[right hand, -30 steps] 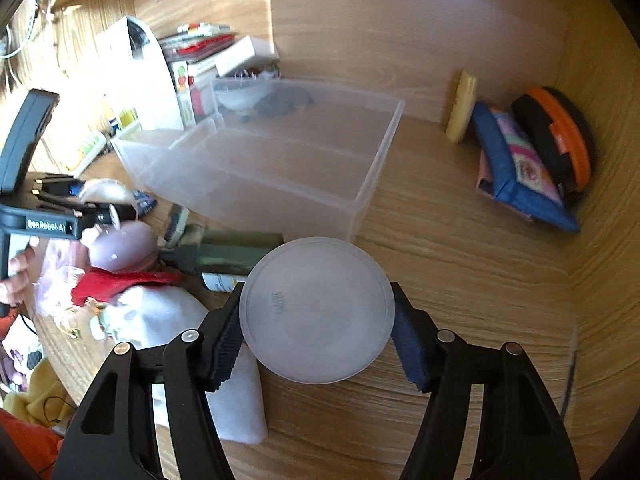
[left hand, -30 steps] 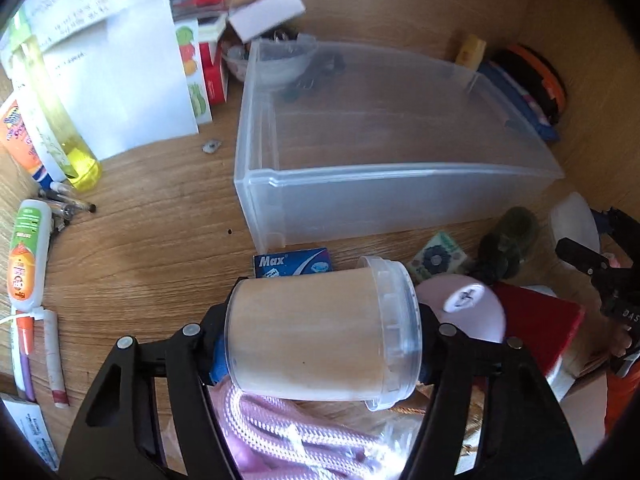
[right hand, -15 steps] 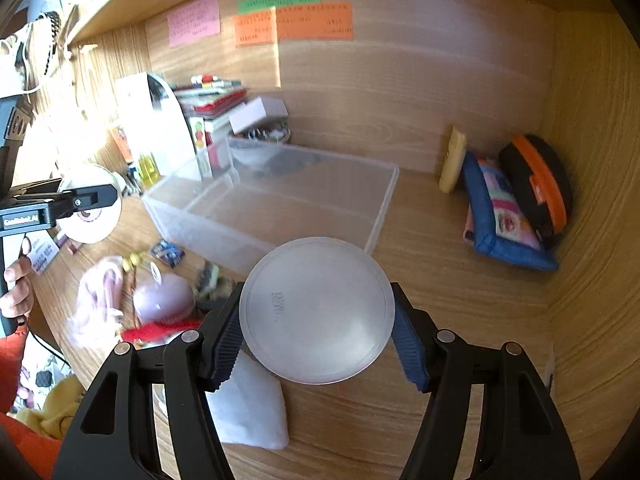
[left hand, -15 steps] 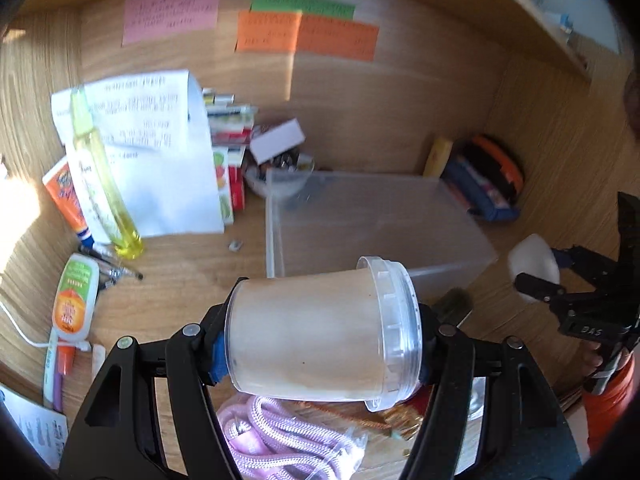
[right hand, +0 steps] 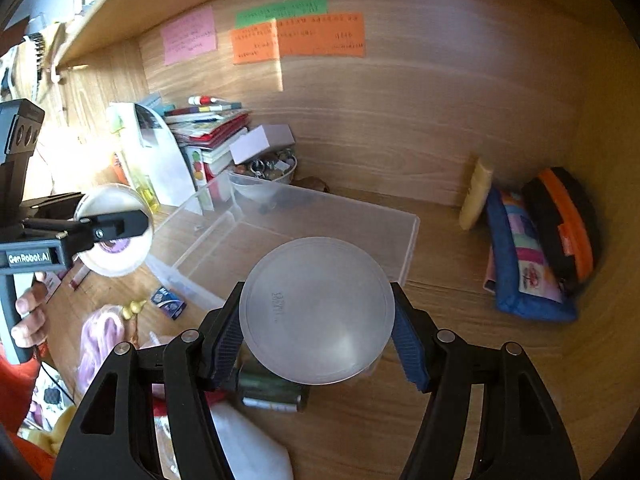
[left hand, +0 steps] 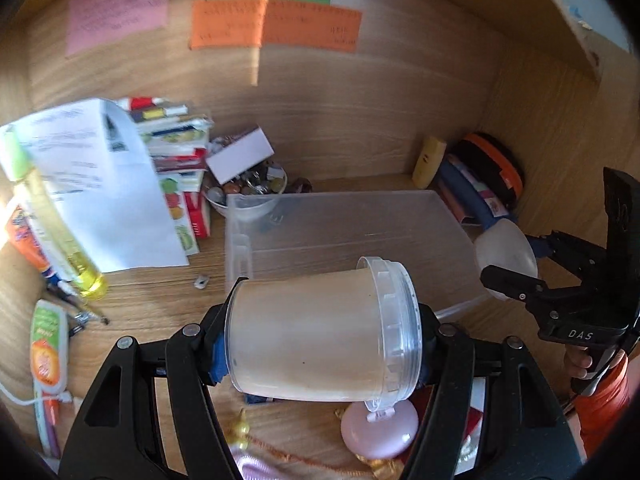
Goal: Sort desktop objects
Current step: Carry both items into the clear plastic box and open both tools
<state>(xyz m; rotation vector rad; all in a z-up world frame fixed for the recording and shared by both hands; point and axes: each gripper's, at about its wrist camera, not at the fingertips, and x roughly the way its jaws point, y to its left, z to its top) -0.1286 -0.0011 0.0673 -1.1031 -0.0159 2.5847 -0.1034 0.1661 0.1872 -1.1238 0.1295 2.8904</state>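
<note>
left hand-held gripper clamped end-to-end on clear jar, sideways, above counter | right hand-held gripper pinching round lid by rim | both look light, thin, slick, flexing: grip gently | open bin near.

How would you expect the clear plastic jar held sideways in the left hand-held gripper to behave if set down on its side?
The clear plastic jar is round, so it would probably roll. It looks empty, so likely light. Its smooth walls may slip.
</note>
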